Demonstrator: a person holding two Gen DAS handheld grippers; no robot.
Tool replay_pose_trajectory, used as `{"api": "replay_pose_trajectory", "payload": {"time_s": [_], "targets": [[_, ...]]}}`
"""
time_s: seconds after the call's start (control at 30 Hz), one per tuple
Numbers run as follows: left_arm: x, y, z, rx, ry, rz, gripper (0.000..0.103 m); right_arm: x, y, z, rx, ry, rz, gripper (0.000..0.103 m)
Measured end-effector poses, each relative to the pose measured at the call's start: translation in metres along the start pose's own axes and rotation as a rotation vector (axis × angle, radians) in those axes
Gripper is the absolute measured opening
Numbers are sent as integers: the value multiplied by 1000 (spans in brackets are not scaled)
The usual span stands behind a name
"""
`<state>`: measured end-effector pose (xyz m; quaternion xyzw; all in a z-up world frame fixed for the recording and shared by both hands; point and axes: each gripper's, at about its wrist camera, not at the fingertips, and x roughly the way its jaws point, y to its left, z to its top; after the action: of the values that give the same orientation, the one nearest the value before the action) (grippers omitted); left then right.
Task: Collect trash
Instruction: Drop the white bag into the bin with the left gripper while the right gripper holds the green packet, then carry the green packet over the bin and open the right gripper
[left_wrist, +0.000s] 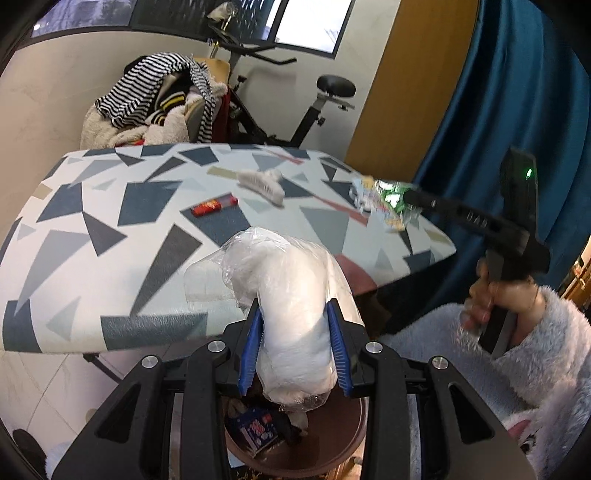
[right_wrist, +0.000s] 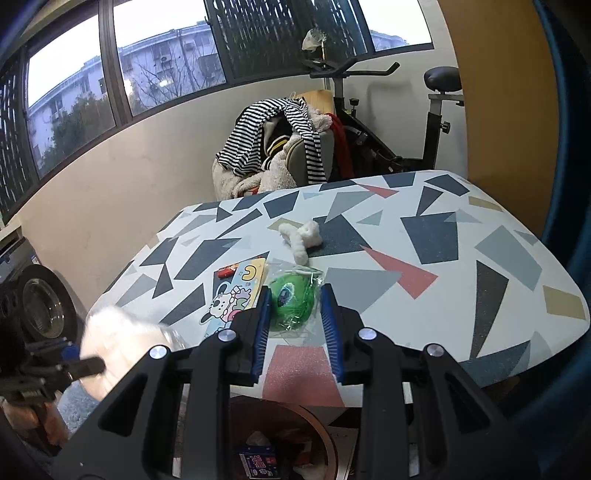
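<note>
**Left wrist and right wrist notes: both grippers loaded over the bin**

Left wrist view: left gripper clamped on a clear plastic bag of white stuffing; both blue pads press into its sides. Bag hangs above a round brown bin, whose near rim is cut off by the gripper frame. Inside the bin, a blue printed carton and darker scraps; the rest is too shadowed to identify.

Same view, right edge: right gripper seen side-on, motion-blurred, carrying a crinkled clear wrapper with green inside over the far corner of the patterned table. A hand in a fluffy pale sleeve holds its handle. Fingertips buried in the wrapper there.

Right wrist view: jaws closed on the same green-filled wrapper, pads touching its plastic edges; wrapper held off the tabletop. Beside it, a cartoon-printed card or packet, its lower edge hidden behind the left finger; whether it is gripped or lying on the table I cannot tell. The bin shows below between the fingers, mostly blocked.

On the table: a red packet, partly hidden in the right view, and a white fluffy item, blurred, type unclear.

Left gripper and its bag appear at the right view's lower left as a pale smear.
</note>
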<state>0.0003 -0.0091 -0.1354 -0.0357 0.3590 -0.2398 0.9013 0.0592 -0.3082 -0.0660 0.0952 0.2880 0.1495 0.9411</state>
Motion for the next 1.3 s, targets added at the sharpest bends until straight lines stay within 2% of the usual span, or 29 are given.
{"api": "replay_pose_trajectory", "payload": {"time_s": [0.23,0.47,0.57,0.6,0.7,0.93,1.17,1.3], "targets": [[16,-3,-19,5,71,4,35,-9,3,-7,-31,-15,-3,30],[30,-1,-28,-15,111,-31,36,-16,3,-12,-27,-11,-1,30],[37,-3,-29,2,122,-34,44,-18,3,-12,-20,-16,-5,30],[36,-7,-29,28,108,-33,48,-17,3,-13,-20,-16,-4,30],[27,-11,-24,63,54,-28,69,-18,3,-16,-22,-19,-7,30],[-4,0,-7,24,-50,57,94,-17,-1,-33,-17,-11,16,30],[-25,16,-2,-26,-95,151,97,-7,7,-57,5,61,18,30],[-30,29,-2,-87,-99,199,97,1,29,-64,-94,98,32,30]]}}
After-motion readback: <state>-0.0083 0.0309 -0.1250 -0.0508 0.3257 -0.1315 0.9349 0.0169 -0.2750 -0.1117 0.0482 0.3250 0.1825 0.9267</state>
